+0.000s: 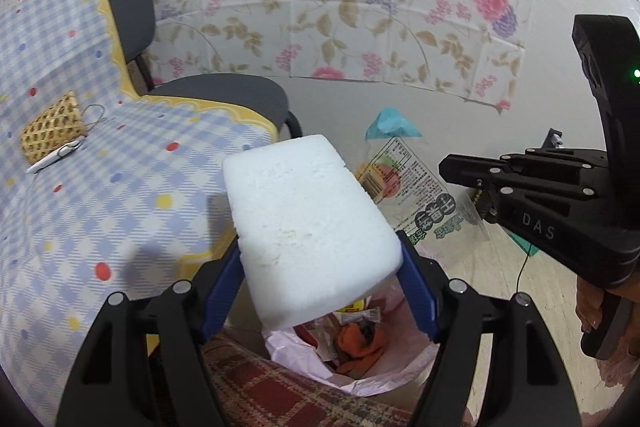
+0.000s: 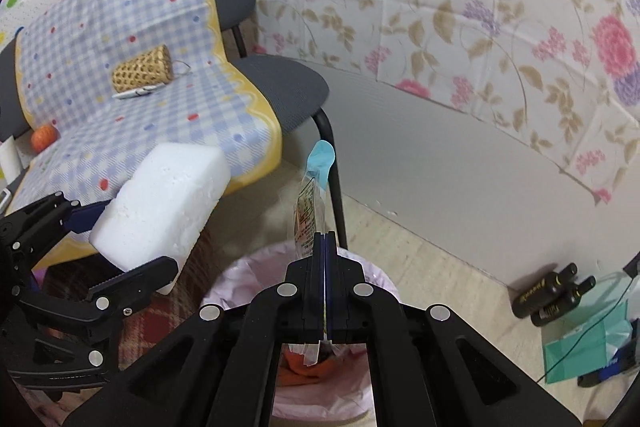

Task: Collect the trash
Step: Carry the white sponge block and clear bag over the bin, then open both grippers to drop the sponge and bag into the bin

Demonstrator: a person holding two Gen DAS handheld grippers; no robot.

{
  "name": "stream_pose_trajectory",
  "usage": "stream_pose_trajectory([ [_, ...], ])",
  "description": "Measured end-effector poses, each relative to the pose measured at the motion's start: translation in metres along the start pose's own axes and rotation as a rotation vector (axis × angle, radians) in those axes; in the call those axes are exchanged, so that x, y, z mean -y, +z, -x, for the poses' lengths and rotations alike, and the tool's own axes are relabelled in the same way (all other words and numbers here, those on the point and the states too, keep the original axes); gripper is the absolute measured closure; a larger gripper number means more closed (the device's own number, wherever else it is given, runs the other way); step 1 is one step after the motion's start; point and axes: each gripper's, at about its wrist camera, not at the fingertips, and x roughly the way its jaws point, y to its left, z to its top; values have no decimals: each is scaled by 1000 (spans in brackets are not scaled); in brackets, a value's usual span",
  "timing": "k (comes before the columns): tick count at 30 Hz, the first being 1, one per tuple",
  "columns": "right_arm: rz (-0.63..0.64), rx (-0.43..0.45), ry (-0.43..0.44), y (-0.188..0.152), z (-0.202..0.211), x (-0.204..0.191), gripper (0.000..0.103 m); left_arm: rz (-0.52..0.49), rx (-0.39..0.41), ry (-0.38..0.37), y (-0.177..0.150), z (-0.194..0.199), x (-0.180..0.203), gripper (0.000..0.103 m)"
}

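Observation:
A white foam block (image 1: 308, 227) sits between the blue pads of my left gripper (image 1: 320, 251), which is shut on it. It hangs over the rim of the bin with the pink liner (image 1: 288, 347). Inside the bin lie an orange item (image 1: 360, 343) and some wrappers. My right gripper (image 2: 324, 235) is shut on a clear printed plastic wrapper (image 2: 310, 203) with a teal end, held above the bin liner (image 2: 248, 267). In the right wrist view the foam block (image 2: 160, 203) and the left gripper (image 2: 132, 239) are at the left. In the left wrist view the wrapper (image 1: 404, 179) and the right gripper (image 1: 444, 165) are at the right.
A grey chair (image 2: 288, 87) draped with a checked cloth stands to the left of the bin. On it are a woven basket (image 2: 142, 71) and an orange fruit (image 2: 44, 138). Dark bottles (image 2: 552, 295) and a teal bag (image 2: 588, 343) lie on the floor at the right. A red plaid fabric (image 1: 260, 383) lies beside the bin.

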Motion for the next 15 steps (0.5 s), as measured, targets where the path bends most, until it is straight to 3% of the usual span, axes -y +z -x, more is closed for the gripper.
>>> stream_pose_trajectory([
  [11, -23, -81, -30, -15, -32, 17, 102, 35, -73, -41, 2, -22, 5, 22],
  [15, -28, -118, -8, -18, -43, 18, 94, 39, -60, -32, 3, -16, 1, 19],
])
